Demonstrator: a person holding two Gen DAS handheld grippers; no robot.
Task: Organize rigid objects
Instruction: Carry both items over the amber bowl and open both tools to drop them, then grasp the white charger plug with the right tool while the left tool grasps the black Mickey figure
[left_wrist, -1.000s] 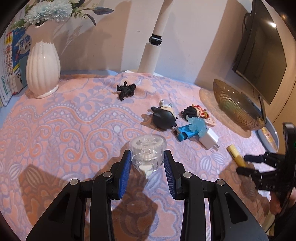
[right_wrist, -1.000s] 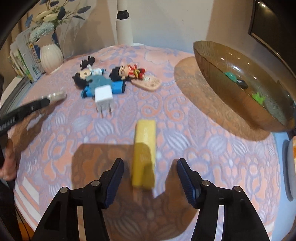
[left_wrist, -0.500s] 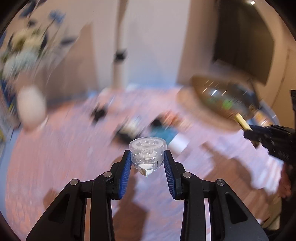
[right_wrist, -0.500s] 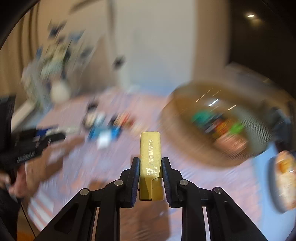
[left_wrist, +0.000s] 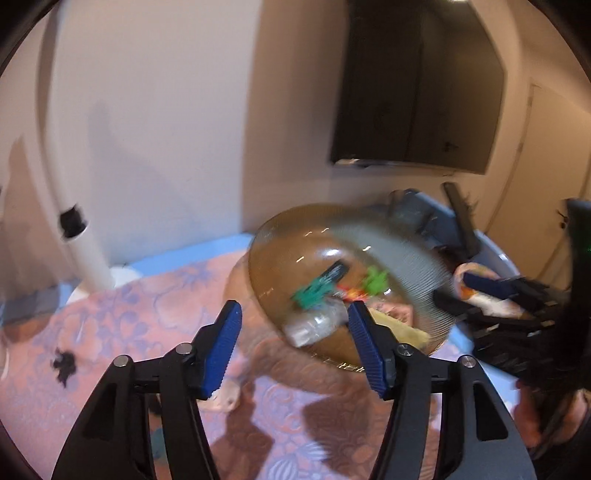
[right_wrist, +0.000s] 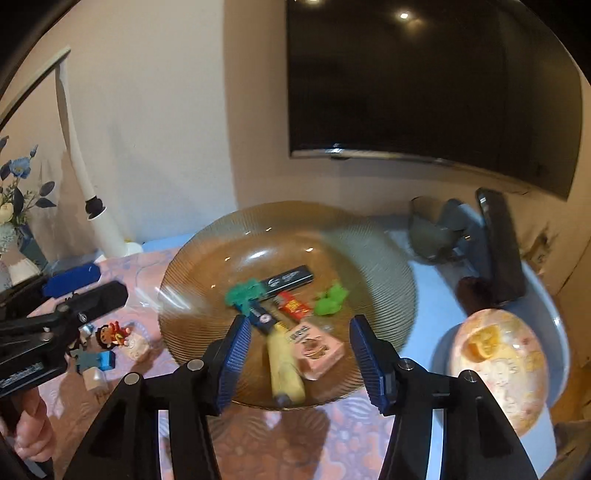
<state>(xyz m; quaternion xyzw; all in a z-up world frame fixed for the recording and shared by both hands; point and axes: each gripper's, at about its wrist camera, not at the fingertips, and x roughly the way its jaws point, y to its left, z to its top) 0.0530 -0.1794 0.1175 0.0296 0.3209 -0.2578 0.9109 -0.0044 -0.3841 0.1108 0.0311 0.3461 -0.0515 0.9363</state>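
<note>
Both the left gripper (left_wrist: 293, 341) and right gripper (right_wrist: 297, 356) were opening empty over the ribbed amber glass bowl (right_wrist: 207, 254), and should clear its rim before withdrawing.

Ahead of the right gripper (right_wrist: 297, 349), with its blue ribbed pads and black arms, the ribbed amber glass bowl (right_wrist: 373, 240) holds a yellow bar (right_wrist: 282, 367), a pink box (right_wrist: 317, 349), a red packet (right_wrist: 293, 304), a black stick (right_wrist: 288, 280), and teal (right_wrist: 243, 291) and bright green (right_wrist: 330, 299) toys. Below lies a pink cloth (right_wrist: 266, 439) with lilac floral swirls. Far left, the left gripper (left_wrist: 293, 341) shows the same blue and black.
</note>
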